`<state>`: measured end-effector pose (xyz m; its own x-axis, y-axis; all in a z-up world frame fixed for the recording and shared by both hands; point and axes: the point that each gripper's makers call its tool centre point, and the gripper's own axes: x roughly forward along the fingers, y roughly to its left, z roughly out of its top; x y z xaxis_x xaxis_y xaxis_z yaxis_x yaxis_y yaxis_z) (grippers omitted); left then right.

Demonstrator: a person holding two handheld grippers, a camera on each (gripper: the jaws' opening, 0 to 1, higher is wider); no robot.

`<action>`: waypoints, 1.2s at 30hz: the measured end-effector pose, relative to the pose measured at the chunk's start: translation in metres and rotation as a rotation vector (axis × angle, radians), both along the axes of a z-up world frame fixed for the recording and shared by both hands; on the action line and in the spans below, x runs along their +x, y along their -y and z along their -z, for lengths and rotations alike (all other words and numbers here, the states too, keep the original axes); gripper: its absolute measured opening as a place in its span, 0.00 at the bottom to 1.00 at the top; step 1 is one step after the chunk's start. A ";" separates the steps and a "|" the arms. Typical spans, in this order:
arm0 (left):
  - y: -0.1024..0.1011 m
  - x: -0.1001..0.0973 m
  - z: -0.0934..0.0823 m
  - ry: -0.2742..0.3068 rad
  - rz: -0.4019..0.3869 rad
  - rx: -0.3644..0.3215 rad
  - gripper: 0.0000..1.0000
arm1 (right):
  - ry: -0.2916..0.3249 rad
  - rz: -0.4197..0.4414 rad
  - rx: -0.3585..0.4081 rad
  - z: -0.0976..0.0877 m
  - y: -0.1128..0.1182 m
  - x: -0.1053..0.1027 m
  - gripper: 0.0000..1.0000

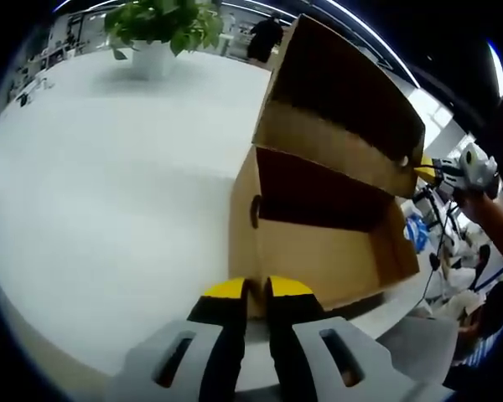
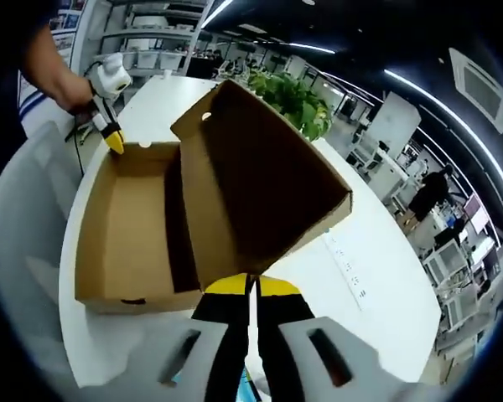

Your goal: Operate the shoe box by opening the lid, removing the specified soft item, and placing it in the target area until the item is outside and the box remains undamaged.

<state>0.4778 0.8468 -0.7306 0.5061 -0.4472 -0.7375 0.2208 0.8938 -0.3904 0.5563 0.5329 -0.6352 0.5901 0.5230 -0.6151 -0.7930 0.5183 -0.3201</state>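
Cardboard shoe box at centre right of the left gripper view, standing on the white table with its lid swung up and back toward the upper right. Left gripper at bottom centre, jaws drawn nearly together against the near end wall, apparently pinching it; probably placed there to pin the box down while the lid is lifted. Right gripper at the right edge, tip meeting the lid's front corner, held by a hand. Potted plant at upper left, well apart from the box. Dark interior under the lid, contents too shadowed to read. In the right gripper view, box at centre left with one long wall toward the lower left. Lid tilted up over the right half, its front flap running down to the jaws at bottom centre; jaws narrow, seemingly clamped on that flap's edge, most likely to keep the lid from dropping back. Other gripper at upper left, yellow tip on the far corner rim. Visible floor of the box bare cardboard; remainder hidden behind the lid, so location of the soft item cannot be told. Power strip on the table at right, near the lid. Lid-opening step judged nearly complete; removal not yet begun.
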 end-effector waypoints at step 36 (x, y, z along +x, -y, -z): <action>0.000 0.003 0.002 0.012 0.001 0.017 0.05 | -0.022 0.193 0.244 0.003 -0.006 -0.051 0.00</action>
<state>0.4804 0.8470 -0.7326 0.5143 -0.4349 -0.7392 0.2259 0.9001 -0.3724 0.5050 0.5384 -0.6386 0.6811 0.5359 -0.4989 -0.6775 0.7197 -0.1519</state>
